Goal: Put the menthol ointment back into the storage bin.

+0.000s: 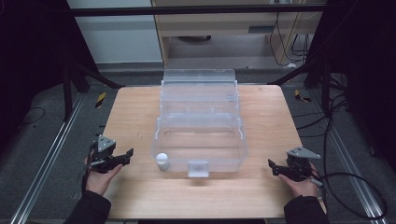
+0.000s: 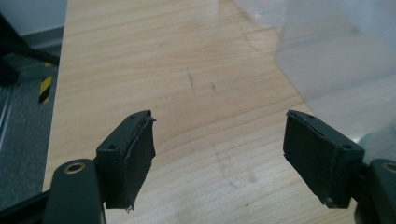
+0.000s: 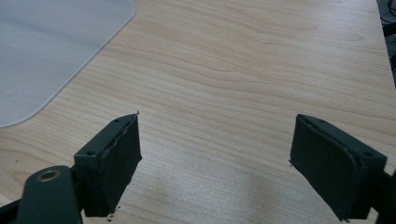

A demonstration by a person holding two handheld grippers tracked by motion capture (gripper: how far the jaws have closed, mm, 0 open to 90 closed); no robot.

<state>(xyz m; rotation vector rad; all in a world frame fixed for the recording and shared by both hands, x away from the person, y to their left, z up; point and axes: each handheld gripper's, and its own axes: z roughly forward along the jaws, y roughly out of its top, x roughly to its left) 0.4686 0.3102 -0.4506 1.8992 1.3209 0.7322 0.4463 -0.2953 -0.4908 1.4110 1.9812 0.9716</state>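
Item 1: light wooden counter [image 1: 140,196], occupying the centre of the high view, dark floor on both sides.

Item 2: clear plastic tiered storage bin [image 1: 200,122], standing mid-counter and stepping up toward the top of the frame, a small clear latch tab at its near wall.

Item 3: small white ball [image 1: 162,158], lying inside the bin's nearest compartment, at its lower-left corner, against the wall.

Item 4: left claw [image 1: 127,156], lower left of the high view, held in a hand just left of the bin and apart from it. Its jaws stood wide and released, nothing between them; bare wood showed in the gap in the left gripper view [image 2: 219,149].

Item 5: right claw [image 1: 272,167], lower right, near the bin's right corner without touching. Jaws likewise spread and released, empty, over bare wood in the right gripper view [image 3: 215,158].
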